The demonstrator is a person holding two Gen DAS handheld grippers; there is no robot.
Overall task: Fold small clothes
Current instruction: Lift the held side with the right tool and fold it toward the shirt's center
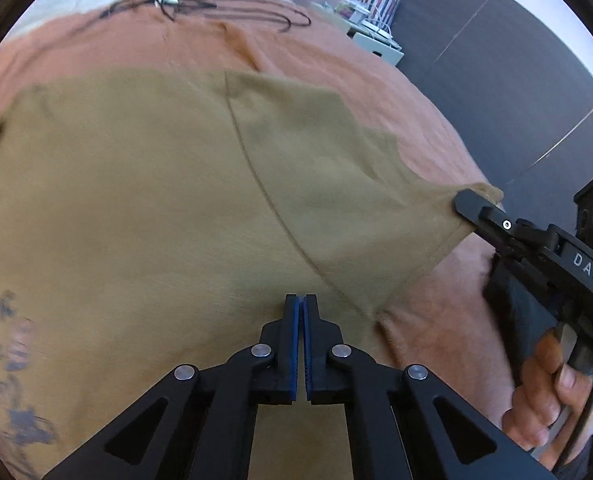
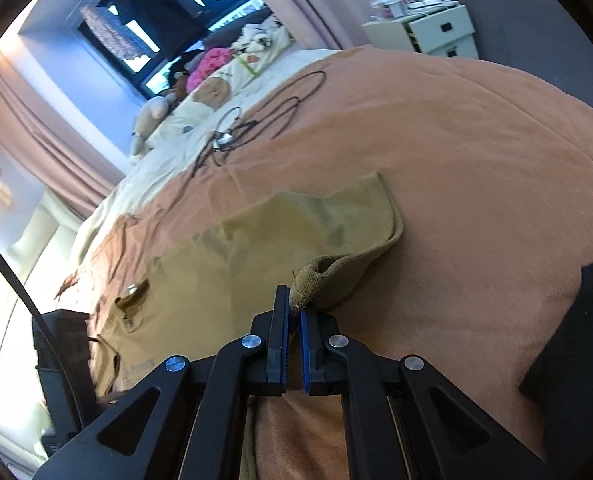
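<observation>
The shirt (image 1: 144, 208), an olive-tan T-shirt, lay spread flat on the salmon blanket (image 1: 336, 52) covering the bed. A dark print (image 1: 4, 360) showed at its lower left in the left wrist view, blurred.

The left gripper (image 1: 301, 300) was clenched, its blue pads (image 1: 294, 344) together, tips resting on the shirt near the sleeve seam. Whether any cloth was pinched between them could not be determined.

The right gripper (image 2: 294, 304) was clamped onto the sleeve (image 2: 332, 280), whose hem was bunched and curled at the fingertips. In the left wrist view the same gripper (image 1: 470, 200) held the sleeve end (image 1: 436, 208) at the blanket's right side, with a hand (image 1: 544, 392) on its handle.

Black cables (image 2: 256, 120) lay on the blanket beyond the shirt, well apart from it. A white drawer unit (image 2: 432, 34) stood beside the bed.
</observation>
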